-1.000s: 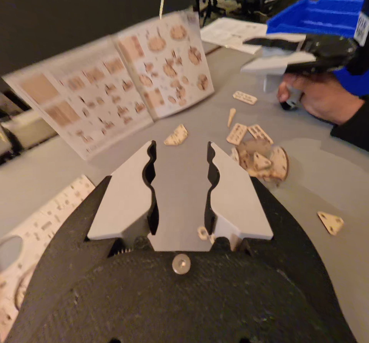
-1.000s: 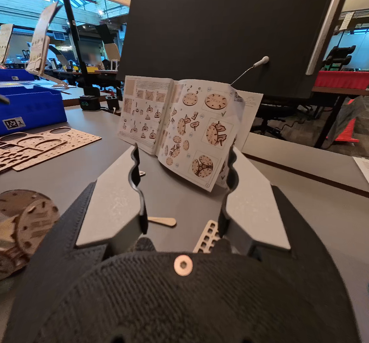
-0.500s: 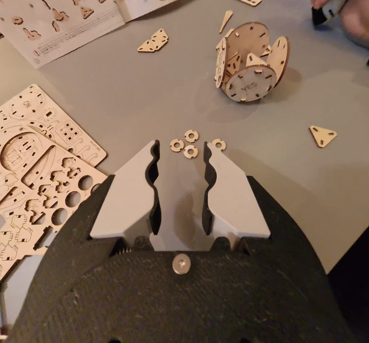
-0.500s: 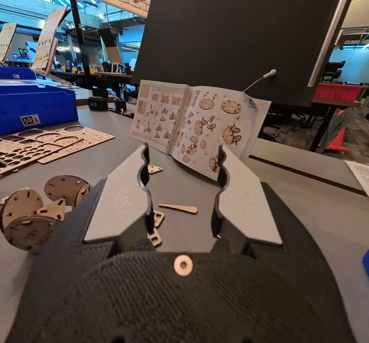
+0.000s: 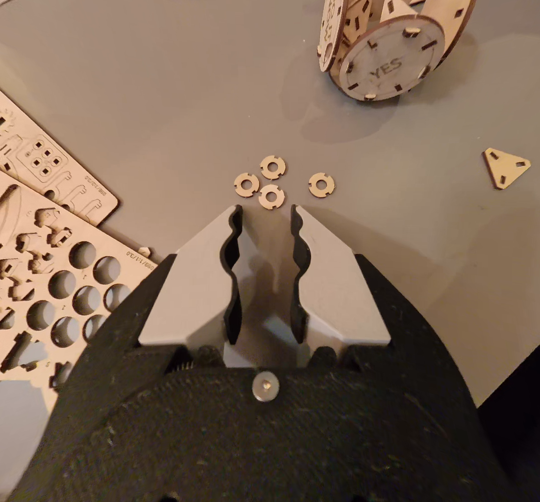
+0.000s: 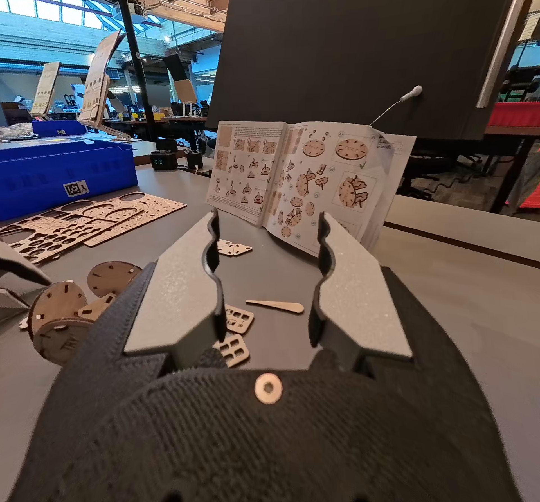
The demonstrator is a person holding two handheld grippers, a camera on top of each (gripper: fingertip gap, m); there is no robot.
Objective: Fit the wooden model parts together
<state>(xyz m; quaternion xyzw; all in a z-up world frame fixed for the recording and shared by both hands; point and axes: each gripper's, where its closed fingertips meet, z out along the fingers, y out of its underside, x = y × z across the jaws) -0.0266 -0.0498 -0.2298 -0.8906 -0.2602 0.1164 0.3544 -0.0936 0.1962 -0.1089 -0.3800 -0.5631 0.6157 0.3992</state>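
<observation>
Hovering Over Four Small Rings, Nothing Gripped

Hanging above the counter (image 5: 152, 84), the left gripper (image 5: 266, 210) has its jaws apart and empty; four small wooden rings (image 5: 271, 196) lie just ahead of the tips. The half-built wooden assembly (image 5: 391, 35) stands farther ahead, to the right. The right gripper (image 6: 268, 219) also holds nothing, jaws wide apart, with a wooden stick (image 6: 276, 306) lying between them.

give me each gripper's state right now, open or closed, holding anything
Left gripper: open, holding nothing, just short of the small wooden rings on the grey table.
Right gripper: open wide, holding nothing.
</observation>
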